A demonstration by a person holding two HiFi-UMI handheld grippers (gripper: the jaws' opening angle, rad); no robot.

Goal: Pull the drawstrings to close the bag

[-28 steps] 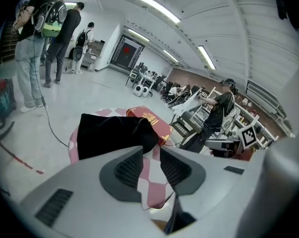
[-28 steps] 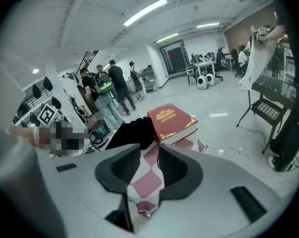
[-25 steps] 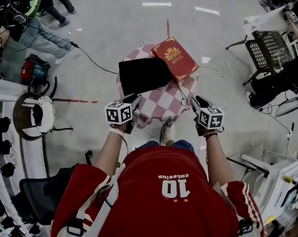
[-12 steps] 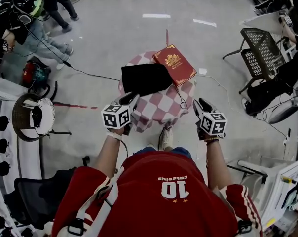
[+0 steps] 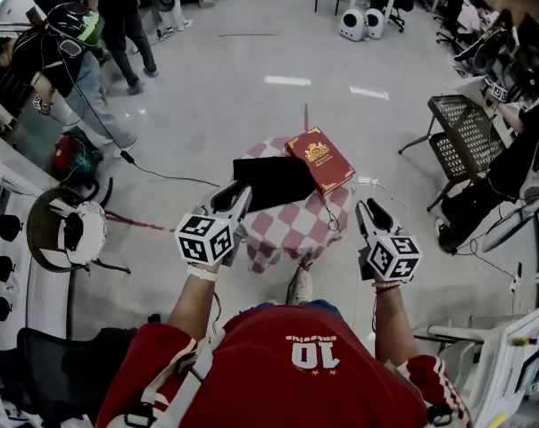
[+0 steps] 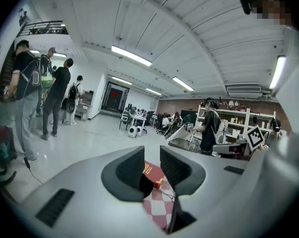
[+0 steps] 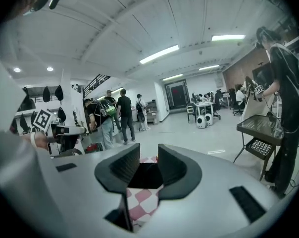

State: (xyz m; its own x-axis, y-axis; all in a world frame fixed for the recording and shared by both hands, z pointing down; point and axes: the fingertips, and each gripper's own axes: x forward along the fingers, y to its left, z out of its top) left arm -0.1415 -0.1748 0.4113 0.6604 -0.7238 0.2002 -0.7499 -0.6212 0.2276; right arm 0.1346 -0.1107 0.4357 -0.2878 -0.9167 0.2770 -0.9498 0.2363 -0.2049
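A small round table (image 5: 298,228) with a red-and-white checked cloth stands on the grey floor, and everything here is placed from it. The black bag (image 5: 271,181) lies flat on the table's far left part. A red book (image 5: 320,160) rests on the far right part, its edge against the bag's right end. A thin dark cord (image 5: 328,210), probably the bag's drawstring, trails from the bag across the cloth towards the table's near right edge (it is too fine to follow all the way).

The left gripper (image 5: 236,194) hangs above the table's near left edge, close to the bag but not touching it. Its jaws stand moderately apart with nothing between the pads; only the distant bag and book show through the gap. The right gripper (image 5: 370,212) is held off the table's near right side, clear of the cloth. Its jaws are wide apart and hold nothing.
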